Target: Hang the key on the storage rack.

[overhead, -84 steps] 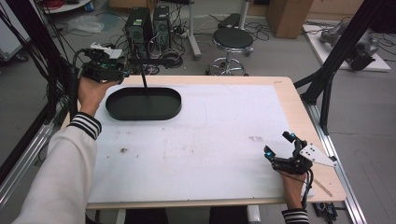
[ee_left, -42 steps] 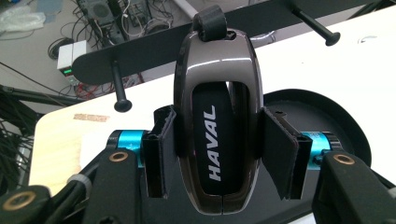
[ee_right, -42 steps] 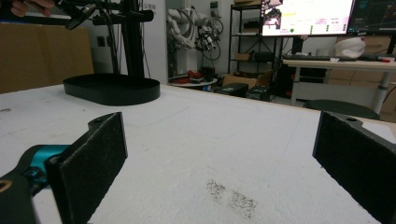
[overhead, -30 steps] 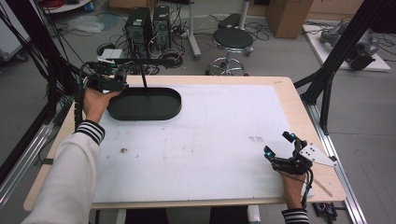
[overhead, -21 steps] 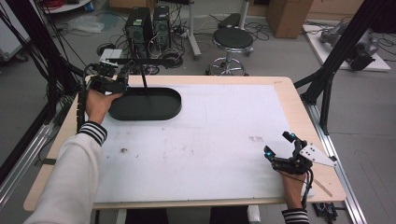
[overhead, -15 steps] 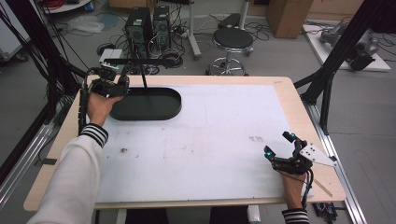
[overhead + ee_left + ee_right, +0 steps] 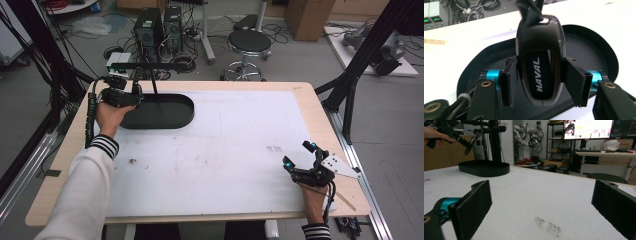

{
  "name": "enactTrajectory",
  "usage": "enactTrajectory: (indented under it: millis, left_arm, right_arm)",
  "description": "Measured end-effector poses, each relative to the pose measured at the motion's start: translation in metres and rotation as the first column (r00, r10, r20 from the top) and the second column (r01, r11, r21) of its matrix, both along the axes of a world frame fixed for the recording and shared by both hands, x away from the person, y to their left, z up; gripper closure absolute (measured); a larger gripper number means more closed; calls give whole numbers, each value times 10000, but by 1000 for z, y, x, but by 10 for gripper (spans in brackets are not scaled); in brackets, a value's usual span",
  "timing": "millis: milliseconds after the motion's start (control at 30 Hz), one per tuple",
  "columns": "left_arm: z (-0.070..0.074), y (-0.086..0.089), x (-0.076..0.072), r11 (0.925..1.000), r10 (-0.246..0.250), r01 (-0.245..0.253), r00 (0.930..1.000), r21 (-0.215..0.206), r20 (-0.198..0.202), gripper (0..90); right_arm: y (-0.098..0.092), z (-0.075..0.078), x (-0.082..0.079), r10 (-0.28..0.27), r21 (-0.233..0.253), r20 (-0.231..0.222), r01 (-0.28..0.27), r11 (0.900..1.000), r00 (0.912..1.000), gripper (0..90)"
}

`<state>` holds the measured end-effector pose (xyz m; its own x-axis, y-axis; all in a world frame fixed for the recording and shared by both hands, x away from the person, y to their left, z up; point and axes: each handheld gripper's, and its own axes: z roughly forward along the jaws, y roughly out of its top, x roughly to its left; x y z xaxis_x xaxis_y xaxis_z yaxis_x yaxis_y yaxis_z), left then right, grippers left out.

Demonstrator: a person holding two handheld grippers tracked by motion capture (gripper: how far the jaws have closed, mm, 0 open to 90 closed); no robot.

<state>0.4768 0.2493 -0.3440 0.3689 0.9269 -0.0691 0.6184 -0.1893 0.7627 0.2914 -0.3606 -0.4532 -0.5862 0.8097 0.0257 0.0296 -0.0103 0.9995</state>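
A glossy black key fob [image 7: 540, 62] marked HAVAL is clamped between the pads of my left gripper [image 7: 540, 73]. It hangs over the left end of a black oval tray [image 7: 167, 112] at the table's far left. In the high view a hand holds this left gripper [image 7: 125, 96] at the tray's left edge. The right gripper view shows the fob [image 7: 471, 145] pointing down above the tray [image 7: 484, 168]. My right gripper [image 7: 299, 155] rests near the front right corner, open, with nothing between its pads [image 7: 477, 202].
A thin black post with a crossbar [image 7: 150, 66] rises from the tray's far side. A white mat [image 7: 225, 150] with a few dark smudges [image 7: 547, 226] covers the table. A stool [image 7: 248, 42] and computer towers [image 7: 160, 25] stand on the floor beyond the far edge.
My left gripper has carried the fob from the far left corner toward the person and slightly right, over the tray's left end. The right gripper has stayed still.
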Motion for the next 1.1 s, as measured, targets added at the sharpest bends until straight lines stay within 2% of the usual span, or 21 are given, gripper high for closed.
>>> enactTrajectory:
  millis: [67, 100, 167, 267, 300, 367, 400, 433, 500, 533, 567, 633, 700, 767, 867, 900, 933, 967, 1033, 1067, 1100]
  left_arm:
    - [0, 0, -2, 9996, -135, 148, 9984, -233, 547, 391]
    - [1, 0, -3, 9989, -204, 234, 9971, -398, 727, 323]
    - [1, -2, -3, 9992, -222, 247, 9963, -303, 831, 219]
    - [2, -3, -8, 9971, -746, 757, 9906, -60, 1144, 204]
    - [2, -2, -11, 9946, -937, 988, 9865, -318, 1347, 167]
    - [3, 0, -17, 9944, -750, 852, 9856, -618, 1518, 63]
    - [4, 2, -21, 9906, -815, 978, 9833, -952, 1626, 49]
    - [4, 2, -21, 9906, -815, 978, 9833, -952, 1626, 49]
    - [5, 5, -30, 9806, -1084, 1346, 9780, -1424, 1781, 48]
    - [7, 8, -41, 9818, -1046, 1348, 9718, -1336, 2113, 41]
    - [7, 8, -41, 9818, -1046, 1348, 9718, -1336, 2113, 36]
    - [7, 12, -51, 9792, -980, 1398, 9605, -1471, 2605, 17]
    - [7, 16, -58, 9725, -1038, 1558, 9553, -1732, 2768, 17]
    - [6, 19, -65, 9739, -1064, 1604, 9476, -1604, 3014, 17]
    - [4, 24, -77, 9674, -1251, 1875, 9381, -1700, 3229, 17]
    - [2, 26, -85, 9657, -1318, 2008, 9255, -1648, 3551, 17]
    - [2, 26, -85, 9657, -1318, 2008, 9255, -1648, 3551, 17]
    - [1, 27, -89, 9679, -1246, 1947, 9209, -1591, 3693, 17]
    - [-2, 31, -99, 9583, -1204, 2163, 8981, -1865, 4231, 17]
    - [-4, 35, -107, 9532, -1200, 2173, 9100, -2102, 3969, 17]
    - [-4, 35, -107, 9532, -1200, 2173, 9100, -2102, 3969, 17]
  right_arm:
    - [0, 0, 0, -4, 3, 2, 4, 10000, 10000, 19]
    - [0, 0, 0, -2, 2, 1, 2, 10000, 10000, 19]
    - [0, 0, 0, 0, 9, -1, 0, 10000, 10000, 19]
    - [0, 0, 0, 0, 19, 13, 0, 10000, 10000, 19]
    - [0, 0, 0, 18, 64, 10, -18, 10000, 10000, 19]
    - [0, 0, 0, 27, 94, -43, -26, 10000, 10000, 19]
    - [0, 0, -1, 22, 111, -19, -22, 9999, 10000, 19]
    - [0, 0, -1, 22, 111, -19, -22, 9999, 10000, 19]
    - [0, 0, -1, 17, 100, -15, -17, 9999, 10000, 19]
    - [0, 0, -1, 23, 105, -35, -23, 9999, 10000, 19]
    - [0, 0, -1, 23, 105, -35, -23, 9999, 10000, 19]
    - [-1, 0, 0, 6, 72, 42, -7, 10000, 10000, 19]
    - [0, 0, 0, 10, 107, 0, -10, 9999, 10000, 19]
    - [0, 0, -1, -3, 94, -32, 3, 10000, 10000, 19]
    - [1, 0, -1, -18, 36, 5, 18, 10000, 10000, 19]
    - [0, 0, -1, -16, 16, 23, 16, 10000, 10000, 19]
    - [1, 0, -1, -43, 36, -4, 43, 10000, 10000, 19]
    - [1, 0, -1, -21, 39, 1, 21, 10000, 10000, 19]
    - [0, 0, -1, -21, 28, 1, 21, 10000, 10000, 19]
    - [0, 0, -1, -35, -9, 42, 35, 10000, 10000, 19]
    - [0, 0, 0, -20, -26, 120, 21, 10000, 9999, 19]
